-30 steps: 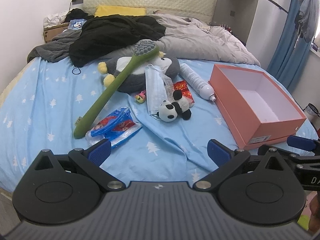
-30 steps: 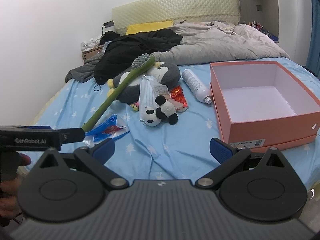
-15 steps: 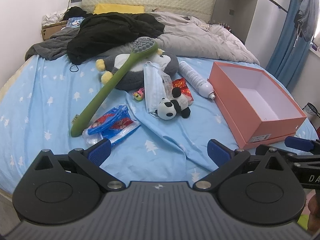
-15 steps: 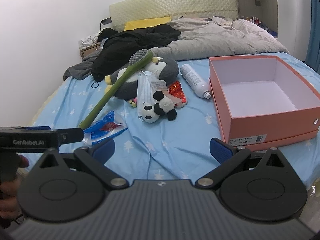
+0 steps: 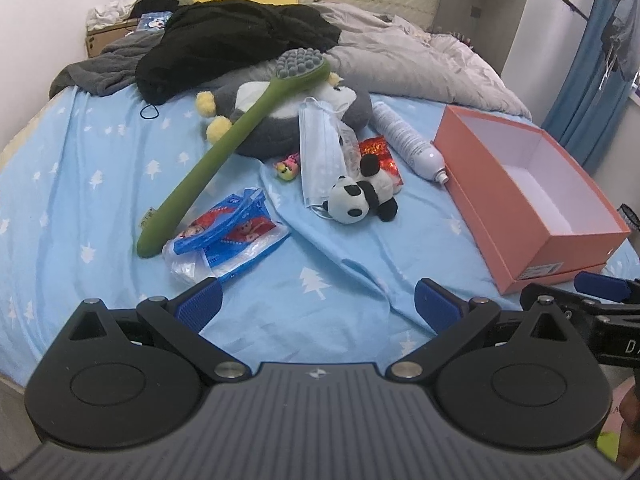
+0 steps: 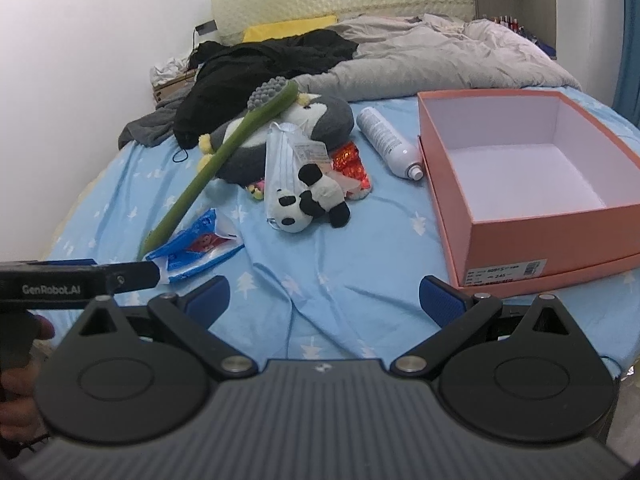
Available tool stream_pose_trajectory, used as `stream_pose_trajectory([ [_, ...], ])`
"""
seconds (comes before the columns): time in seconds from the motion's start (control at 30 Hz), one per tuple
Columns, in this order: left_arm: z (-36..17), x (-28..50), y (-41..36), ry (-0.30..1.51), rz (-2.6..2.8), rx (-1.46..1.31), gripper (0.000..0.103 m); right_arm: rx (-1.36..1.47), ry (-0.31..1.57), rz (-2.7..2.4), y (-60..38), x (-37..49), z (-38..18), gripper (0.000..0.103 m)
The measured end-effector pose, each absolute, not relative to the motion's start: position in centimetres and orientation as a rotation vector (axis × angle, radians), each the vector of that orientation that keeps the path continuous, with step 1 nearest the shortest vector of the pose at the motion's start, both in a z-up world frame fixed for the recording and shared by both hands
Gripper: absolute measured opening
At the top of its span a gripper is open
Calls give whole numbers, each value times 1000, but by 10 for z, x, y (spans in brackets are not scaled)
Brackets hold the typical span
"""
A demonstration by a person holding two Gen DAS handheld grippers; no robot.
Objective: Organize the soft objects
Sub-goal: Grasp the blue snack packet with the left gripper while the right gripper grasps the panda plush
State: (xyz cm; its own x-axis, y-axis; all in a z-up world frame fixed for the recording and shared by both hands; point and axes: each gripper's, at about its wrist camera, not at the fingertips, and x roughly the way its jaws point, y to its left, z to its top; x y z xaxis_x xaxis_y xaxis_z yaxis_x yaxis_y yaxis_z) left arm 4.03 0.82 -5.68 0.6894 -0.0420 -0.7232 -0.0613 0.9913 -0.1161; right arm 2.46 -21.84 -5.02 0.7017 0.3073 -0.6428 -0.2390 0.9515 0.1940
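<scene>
A small panda plush (image 5: 360,196) (image 6: 308,202) lies mid-bed on the blue sheet, on a face mask (image 5: 318,160). Behind it lies a grey penguin plush (image 5: 280,120) (image 6: 308,128) with a long green brush (image 5: 224,148) (image 6: 216,168) leaning across it. An empty pink box (image 5: 520,184) (image 6: 520,168) stands open at the right. My left gripper (image 5: 318,306) is open and empty over the near sheet. My right gripper (image 6: 324,300) is open and empty, also short of the panda.
A white spray bottle (image 5: 408,140) lies beside the box. A blue snack packet (image 5: 224,236), a red wrapper (image 5: 376,152) and a small colourful toy (image 5: 288,166) lie around the plush toys. Black clothing (image 5: 236,40) and a grey duvet (image 5: 420,68) cover the far bed.
Both grippers have moved forward towards the toys, so everything on the bed appears a little nearer. Nothing on the bed has moved.
</scene>
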Motion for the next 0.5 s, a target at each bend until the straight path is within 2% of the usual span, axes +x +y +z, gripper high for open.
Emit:
stream_pose_trajectory([
  [0.5,-102,95,29,865,31,-97,103,87,779,281,-201,74,-78,103],
])
